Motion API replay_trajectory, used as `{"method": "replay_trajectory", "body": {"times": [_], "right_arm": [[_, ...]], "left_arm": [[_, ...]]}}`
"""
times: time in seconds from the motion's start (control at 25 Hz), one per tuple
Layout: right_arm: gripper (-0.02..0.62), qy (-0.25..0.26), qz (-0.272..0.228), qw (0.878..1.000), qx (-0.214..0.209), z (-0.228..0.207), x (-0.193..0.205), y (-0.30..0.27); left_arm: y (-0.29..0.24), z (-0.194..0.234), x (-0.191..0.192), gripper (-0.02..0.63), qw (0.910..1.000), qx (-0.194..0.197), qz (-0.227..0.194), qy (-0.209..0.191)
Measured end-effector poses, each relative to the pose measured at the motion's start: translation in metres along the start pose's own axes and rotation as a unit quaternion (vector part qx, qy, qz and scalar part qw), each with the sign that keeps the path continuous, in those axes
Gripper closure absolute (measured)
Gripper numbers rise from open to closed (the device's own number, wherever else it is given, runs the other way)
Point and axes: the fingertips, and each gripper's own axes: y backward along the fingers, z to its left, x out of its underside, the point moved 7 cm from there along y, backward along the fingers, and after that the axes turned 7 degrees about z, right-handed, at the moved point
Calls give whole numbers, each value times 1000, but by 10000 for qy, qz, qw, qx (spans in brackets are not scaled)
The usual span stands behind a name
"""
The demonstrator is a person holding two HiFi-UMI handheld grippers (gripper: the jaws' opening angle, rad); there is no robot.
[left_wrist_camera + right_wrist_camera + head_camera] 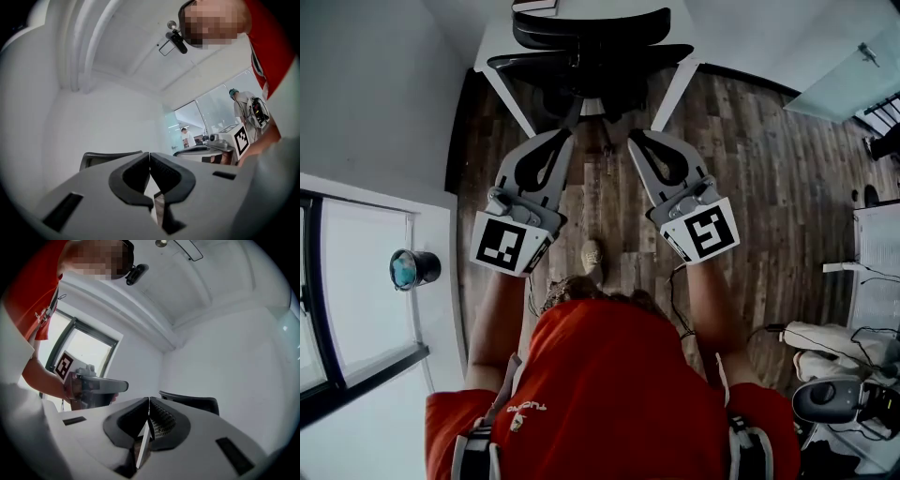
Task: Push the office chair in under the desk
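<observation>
Up at the top of the head view, the black office chair (pixel 591 52) sits at the white desk (pixel 508 92), with its seat between the desk's two slanted legs and its back up by the desktop edge. Both grippers are held out side by side over the wood floor (pixel 750 159), pointing at the chair but clear of it, nothing touching as far as I can see. The left gripper (pixel 566 137) has its jaws pressed together with nothing between them, and same deal for the right gripper (pixel 635 139), tips meeting, empty. From each gripper view you can see the dark chair back (pixel 108 157) just past the closed tips. The person in the red shirt (pixel 619 394) stands a bit back, one shoe (pixel 592 255) showing between the two arms.
</observation>
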Motion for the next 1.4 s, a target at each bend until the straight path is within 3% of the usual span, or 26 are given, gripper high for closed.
{"method": "replay_trajectory", "body": {"times": [0.36,0.72,1.04,1.4], "right_arm": [[569,-191,-206,9993,-261,71,-20,90],[569,-591,-375,9972,-282,124,-30,145],[569,-632,-448,9967,-226,156,-30,150],[571,-625,-409,9972,-77,167,-37,128]], "left_arm": [[75,-96,-10,597,9997,-230,90,90],[135,-152,-13,597,9990,-260,10,356],[165,-157,-6,597,9993,-253,88,254],[177,-130,-11,597,9988,-237,-192,377]]}}
